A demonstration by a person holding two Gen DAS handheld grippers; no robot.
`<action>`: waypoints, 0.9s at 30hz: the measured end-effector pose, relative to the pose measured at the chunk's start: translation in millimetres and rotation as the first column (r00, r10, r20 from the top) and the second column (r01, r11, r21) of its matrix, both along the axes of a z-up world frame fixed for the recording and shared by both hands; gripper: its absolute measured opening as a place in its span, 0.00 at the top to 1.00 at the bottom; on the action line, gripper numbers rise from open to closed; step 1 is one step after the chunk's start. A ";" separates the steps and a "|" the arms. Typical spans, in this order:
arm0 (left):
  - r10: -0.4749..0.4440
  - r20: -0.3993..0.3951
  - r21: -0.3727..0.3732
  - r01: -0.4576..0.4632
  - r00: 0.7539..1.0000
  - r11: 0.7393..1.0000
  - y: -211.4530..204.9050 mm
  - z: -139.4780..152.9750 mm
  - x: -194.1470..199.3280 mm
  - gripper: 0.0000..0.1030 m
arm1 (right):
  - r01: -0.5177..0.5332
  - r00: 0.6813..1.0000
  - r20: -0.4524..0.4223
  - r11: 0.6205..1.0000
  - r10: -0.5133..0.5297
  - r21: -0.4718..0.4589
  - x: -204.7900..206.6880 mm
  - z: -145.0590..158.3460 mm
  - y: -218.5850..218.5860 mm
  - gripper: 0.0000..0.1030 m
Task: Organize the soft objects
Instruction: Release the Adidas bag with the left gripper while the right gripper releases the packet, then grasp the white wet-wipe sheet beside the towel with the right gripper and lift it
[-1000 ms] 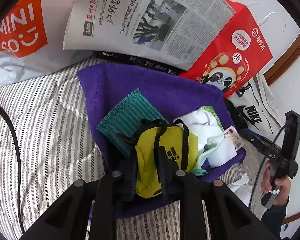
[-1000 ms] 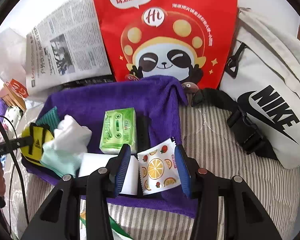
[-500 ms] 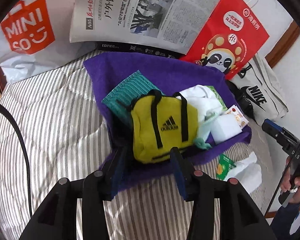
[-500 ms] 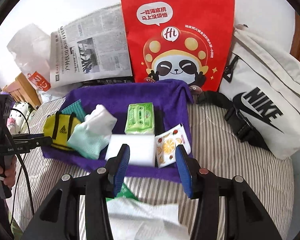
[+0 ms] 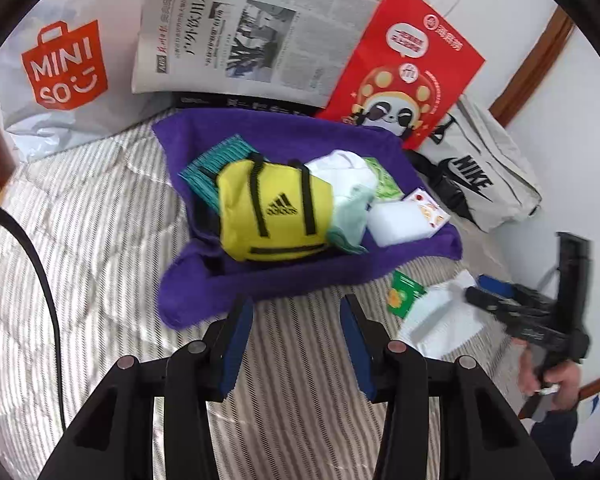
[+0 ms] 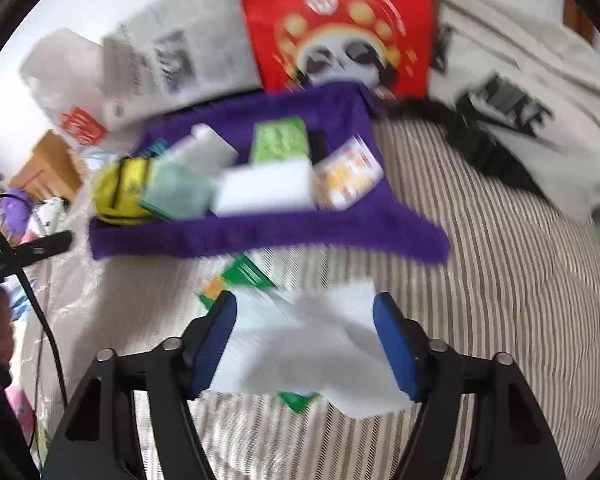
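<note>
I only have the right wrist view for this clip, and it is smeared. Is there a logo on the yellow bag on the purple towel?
Observer: Yes. The yellow bag has a black Adidas logo and black straps.
Operator: Is the left gripper holding it?
Observer: No. The left gripper is open. Its jaws have just been opening, and nothing is between them. It is over the striped bedding, short of the purple towel.
Operator: What is the white thing with red print at the back left?
Observer: It is a white plastic bag printed MINISO, beside the newspaper.
</note>
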State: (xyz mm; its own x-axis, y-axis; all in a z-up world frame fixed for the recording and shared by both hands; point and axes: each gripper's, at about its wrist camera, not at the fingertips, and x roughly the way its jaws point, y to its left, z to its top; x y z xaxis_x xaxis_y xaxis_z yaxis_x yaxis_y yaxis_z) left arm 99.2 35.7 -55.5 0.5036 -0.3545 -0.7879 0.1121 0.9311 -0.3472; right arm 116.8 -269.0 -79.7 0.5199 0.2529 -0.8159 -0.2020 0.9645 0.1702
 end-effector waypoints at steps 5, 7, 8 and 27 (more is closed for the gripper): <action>-0.027 -0.001 -0.002 0.027 1.000 1.000 -6.2 -2.8 -13.9 0.58 | 0.071 0.995 -0.073 0.996 -0.075 -0.056 0.4 -33.9 -6.1 0.31; -0.027 -0.002 -0.001 0.027 1.000 1.000 -5.6 -3.4 -17.9 0.58 | 0.072 0.992 -0.103 0.996 -0.078 -0.061 -0.1 -45.9 -4.4 0.31; -0.025 -0.003 -0.008 0.025 1.000 1.000 -4.3 -4.2 -20.3 0.58 | 0.069 0.992 -0.106 0.995 -0.076 -0.067 -2.0 -50.1 -2.2 0.31; -0.102 -0.048 -0.027 0.100 0.994 0.995 -35.4 -24.4 -25.4 0.58 | -0.015 1.000 0.015 0.995 0.017 -0.102 -38.7 -25.6 9.6 0.91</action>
